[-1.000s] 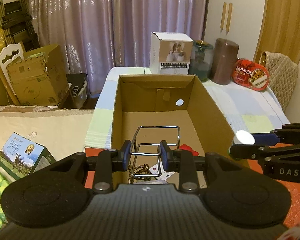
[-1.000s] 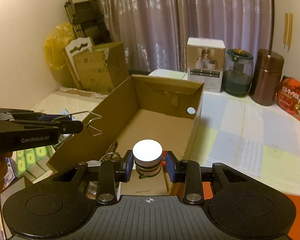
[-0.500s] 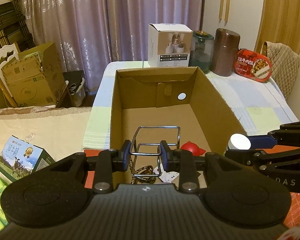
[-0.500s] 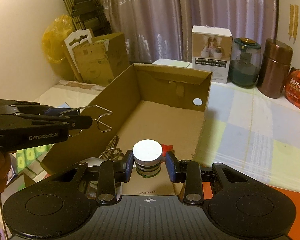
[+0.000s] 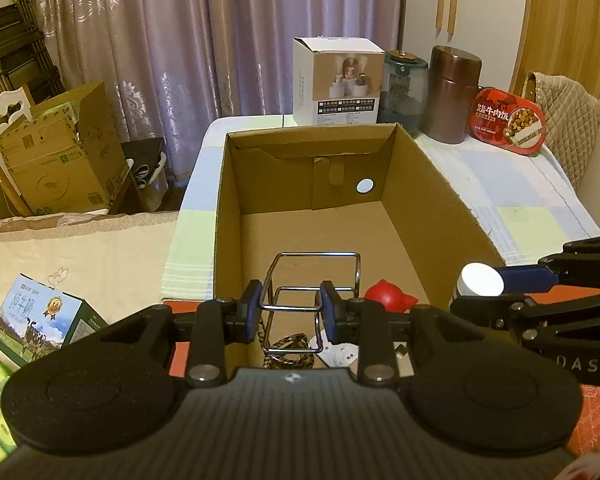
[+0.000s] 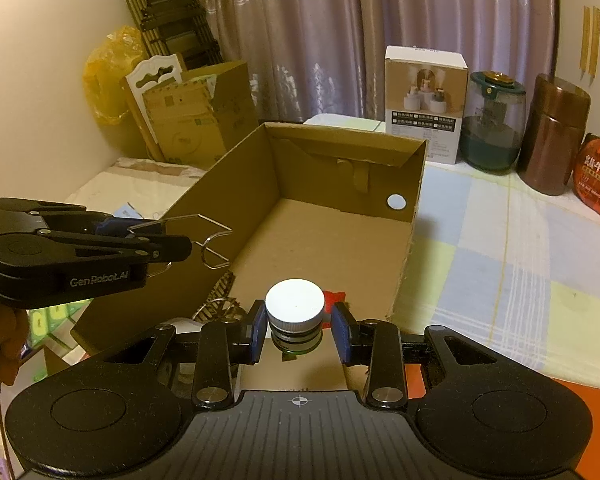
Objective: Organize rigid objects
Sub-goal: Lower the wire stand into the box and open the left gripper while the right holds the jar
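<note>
An open cardboard box (image 5: 428, 200) (image 6: 228, 184) lies lengthwise on the table ahead of both grippers. My left gripper (image 5: 291, 312) (image 6: 172, 246) is shut on a bent chrome wire rack (image 5: 316, 276) (image 6: 210, 240), held over the box's near left end. My right gripper (image 6: 296, 328) (image 5: 500, 292) is shut on a small bottle with a white screw cap (image 6: 295, 304) (image 5: 480, 280), held above the box's near right corner. On the box floor lie a red piece (image 5: 388, 296) (image 6: 336, 296), a leopard-print strap (image 5: 288, 354) and a white item (image 5: 340, 354).
At the table's far end stand a white product box (image 5: 336, 82), a green glass jar (image 5: 404, 84), a brown canister (image 5: 454, 94) and a red tin (image 5: 506, 120). Cardboard cartons (image 5: 56, 152) and a milk carton box (image 5: 32, 320) sit to the left.
Both grippers have moved slightly forward and down over the box with their loads, so the box looks larger. Neither grip has changed.
</note>
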{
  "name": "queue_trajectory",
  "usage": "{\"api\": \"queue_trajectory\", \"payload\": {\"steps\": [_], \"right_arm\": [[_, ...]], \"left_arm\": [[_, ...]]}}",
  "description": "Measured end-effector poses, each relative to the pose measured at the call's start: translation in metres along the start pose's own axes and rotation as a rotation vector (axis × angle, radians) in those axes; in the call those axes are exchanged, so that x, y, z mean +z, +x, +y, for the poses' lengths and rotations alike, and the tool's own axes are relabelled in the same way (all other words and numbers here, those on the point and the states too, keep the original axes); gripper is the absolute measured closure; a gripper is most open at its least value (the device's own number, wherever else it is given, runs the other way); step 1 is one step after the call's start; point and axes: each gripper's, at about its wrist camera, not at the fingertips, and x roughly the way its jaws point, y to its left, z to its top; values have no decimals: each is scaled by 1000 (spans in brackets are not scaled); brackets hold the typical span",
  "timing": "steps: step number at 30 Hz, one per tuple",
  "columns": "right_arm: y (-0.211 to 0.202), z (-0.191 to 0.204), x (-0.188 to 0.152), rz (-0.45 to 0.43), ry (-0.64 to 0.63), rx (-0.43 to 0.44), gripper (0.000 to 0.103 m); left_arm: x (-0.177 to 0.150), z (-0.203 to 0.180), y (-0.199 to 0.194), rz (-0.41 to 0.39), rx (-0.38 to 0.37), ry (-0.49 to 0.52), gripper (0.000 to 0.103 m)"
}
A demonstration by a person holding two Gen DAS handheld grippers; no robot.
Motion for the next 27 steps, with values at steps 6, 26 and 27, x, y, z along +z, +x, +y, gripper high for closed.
{"api": "queue_trajectory", "payload": {"steps": [6, 26, 27], "right_arm": [[3, -2, 0, -1, 9, -2, 72], [6, -8, 4, -10, 43, 6, 72], [6, -8, 4, -9, 44, 7, 72]], "left_arm": [[9, -3, 13, -14, -3, -4, 77], [17, 20, -2, -71, 35, -65, 77], [16, 20, -3, -69, 36, -66, 77]]}}
